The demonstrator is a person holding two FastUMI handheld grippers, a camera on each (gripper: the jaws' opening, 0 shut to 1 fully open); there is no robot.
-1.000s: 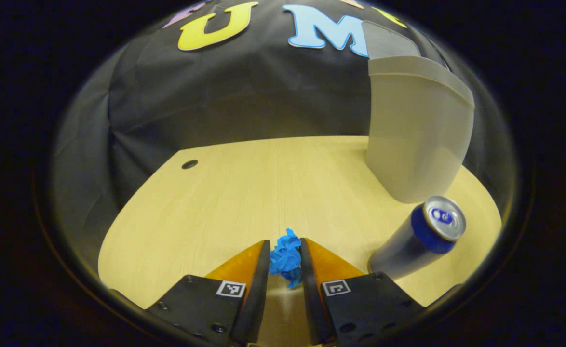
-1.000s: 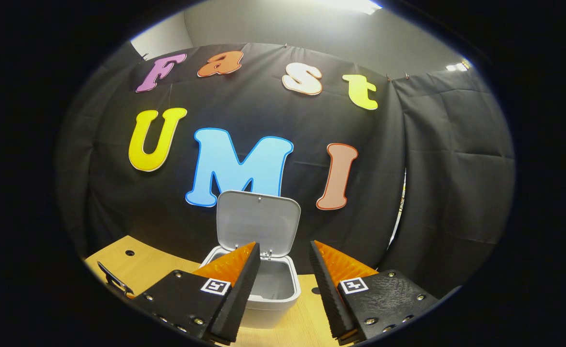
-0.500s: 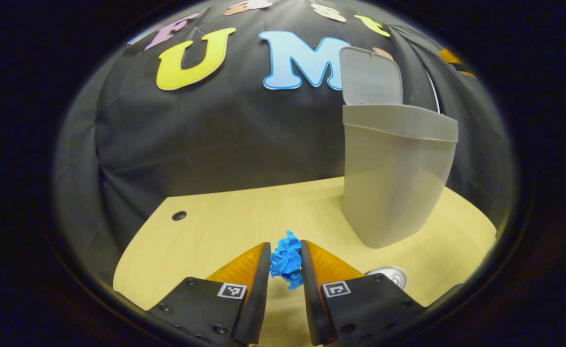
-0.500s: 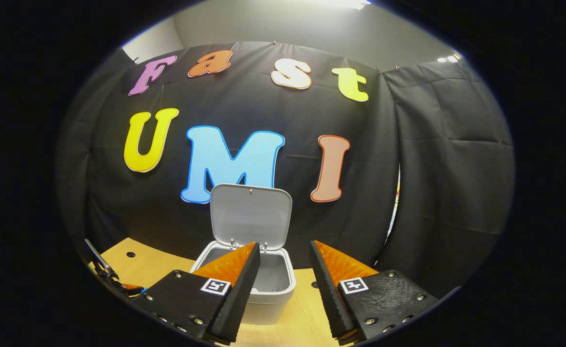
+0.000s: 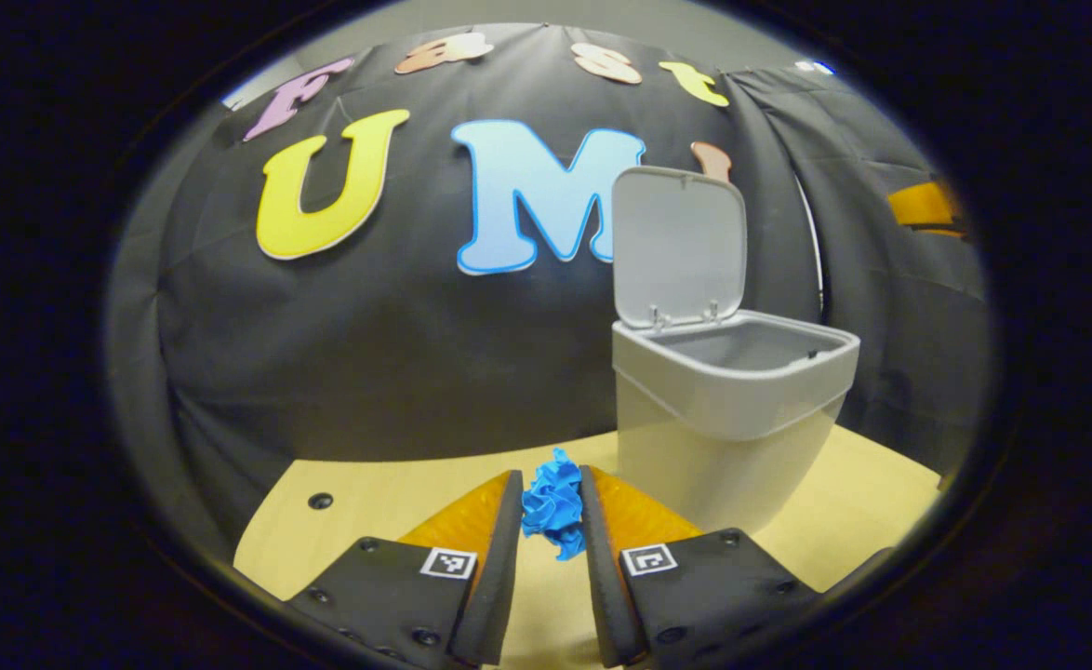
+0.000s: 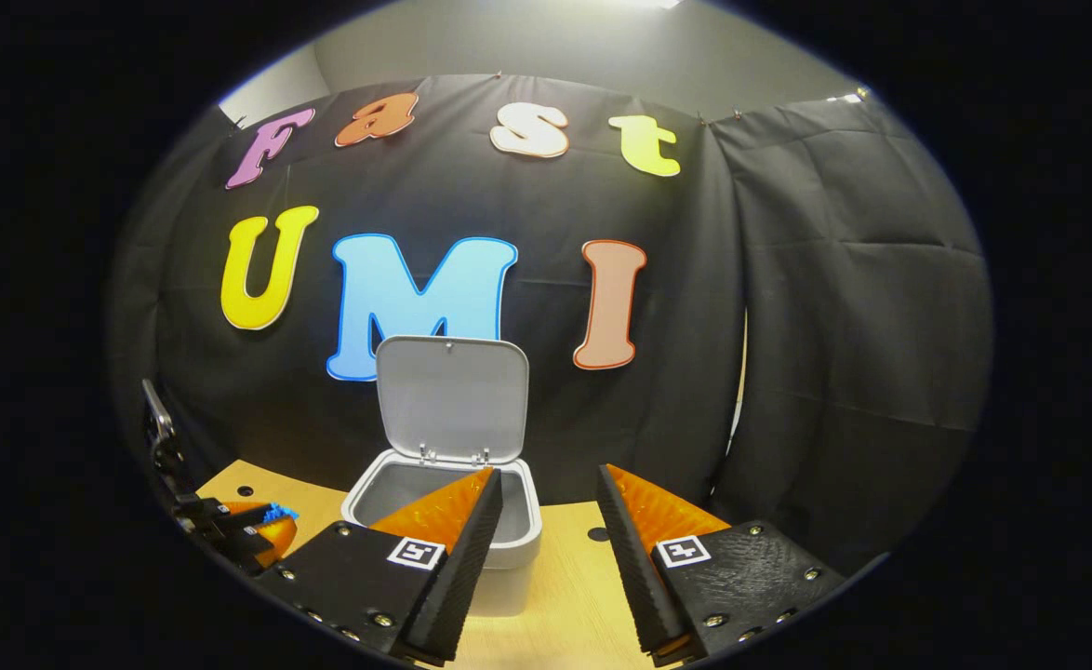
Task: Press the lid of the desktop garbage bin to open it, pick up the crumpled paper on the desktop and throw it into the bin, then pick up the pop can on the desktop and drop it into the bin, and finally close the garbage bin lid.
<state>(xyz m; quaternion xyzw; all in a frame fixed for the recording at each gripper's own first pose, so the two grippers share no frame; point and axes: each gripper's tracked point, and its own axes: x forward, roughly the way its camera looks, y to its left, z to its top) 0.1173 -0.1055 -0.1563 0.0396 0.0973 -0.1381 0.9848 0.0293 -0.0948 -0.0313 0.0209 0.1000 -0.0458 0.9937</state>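
Blue crumpled paper [image 5: 553, 503] pinched between both fingers of left claw [image 5: 551, 521].

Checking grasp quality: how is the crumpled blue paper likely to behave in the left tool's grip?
The crumpled paper looks light and squashy, probably compressing between the left tool's fingers rather than slipping. Its loose folds suggest it won't roll far once dropped.

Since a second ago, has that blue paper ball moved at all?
Yes. Clamped in the left gripper, the crumpled paper rose from the desktop toward the bin rim.
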